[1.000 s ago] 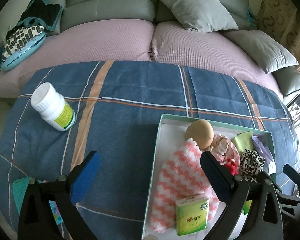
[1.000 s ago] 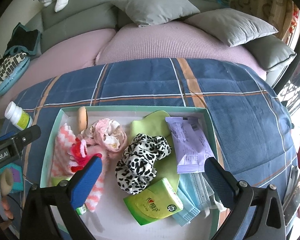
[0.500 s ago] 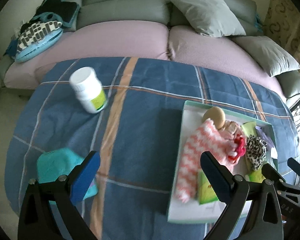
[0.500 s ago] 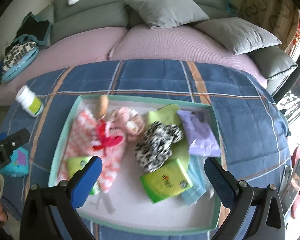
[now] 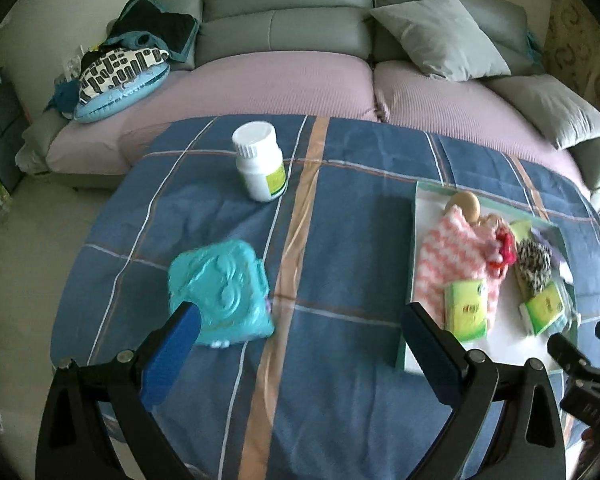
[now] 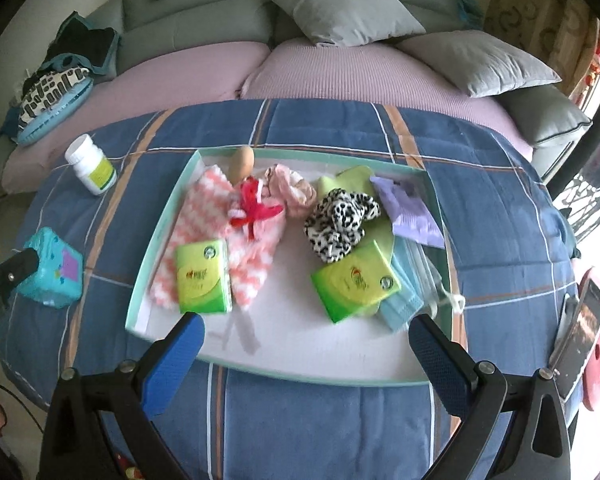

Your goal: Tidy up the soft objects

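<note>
A: Left wrist view first. What is there?

B: The left gripper (image 5: pixel 300 344) hangs above the blue checked surface (image 5: pixel 340 184), jaws wide apart and empty. Left of the tray (image 5: pixel 414 248) lie a teal pouch (image 5: pixel 220 288) and, beyond it, a white bottle (image 5: pixel 260 166). Inside the tray sits a pink striped sock (image 5: pixel 448 256) with a green tissue pack (image 5: pixel 466 310) on it.

A: And the right wrist view?

B: The right gripper (image 6: pixel 306 346) hovers over the tray's (image 6: pixel 156 236) near edge, jaws apart, holding nothing. In the tray: the sock (image 6: pixel 204 208), a red bow (image 6: pixel 254 204), a spotted scrunchie (image 6: pixel 340 216), two tissue packs (image 6: pixel 356 282) and a purple packet (image 6: pixel 410 212).
</note>
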`<act>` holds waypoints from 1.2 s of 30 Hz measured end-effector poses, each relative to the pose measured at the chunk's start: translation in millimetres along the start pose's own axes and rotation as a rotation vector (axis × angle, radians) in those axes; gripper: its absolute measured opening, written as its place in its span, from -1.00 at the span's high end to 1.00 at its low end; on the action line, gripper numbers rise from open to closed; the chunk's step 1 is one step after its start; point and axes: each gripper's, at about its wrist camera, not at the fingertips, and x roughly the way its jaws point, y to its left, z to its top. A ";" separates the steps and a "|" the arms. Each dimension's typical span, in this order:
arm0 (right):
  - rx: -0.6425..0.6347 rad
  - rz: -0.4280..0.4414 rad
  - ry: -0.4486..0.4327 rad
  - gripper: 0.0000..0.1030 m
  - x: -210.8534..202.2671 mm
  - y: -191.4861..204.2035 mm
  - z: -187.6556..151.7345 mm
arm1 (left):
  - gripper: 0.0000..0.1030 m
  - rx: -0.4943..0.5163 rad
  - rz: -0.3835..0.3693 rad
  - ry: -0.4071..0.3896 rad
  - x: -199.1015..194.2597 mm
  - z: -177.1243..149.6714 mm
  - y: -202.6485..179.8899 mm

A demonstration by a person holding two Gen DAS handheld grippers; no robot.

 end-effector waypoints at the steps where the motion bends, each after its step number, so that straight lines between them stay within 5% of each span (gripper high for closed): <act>1: -0.001 0.003 -0.002 -1.00 -1.7 -0.4 -3.0 | -0.94 0.002 0.001 0.002 -1.2 -5.0 0.9; 24: -0.038 0.000 0.000 -1.00 -7.8 13.9 -69.3 | -0.94 -0.025 0.037 0.057 -1.3 -84.1 9.7; 36: -0.016 0.031 -0.002 -1.00 -6.3 11.1 -78.7 | -0.94 -0.015 0.062 0.022 -2.1 -95.9 6.8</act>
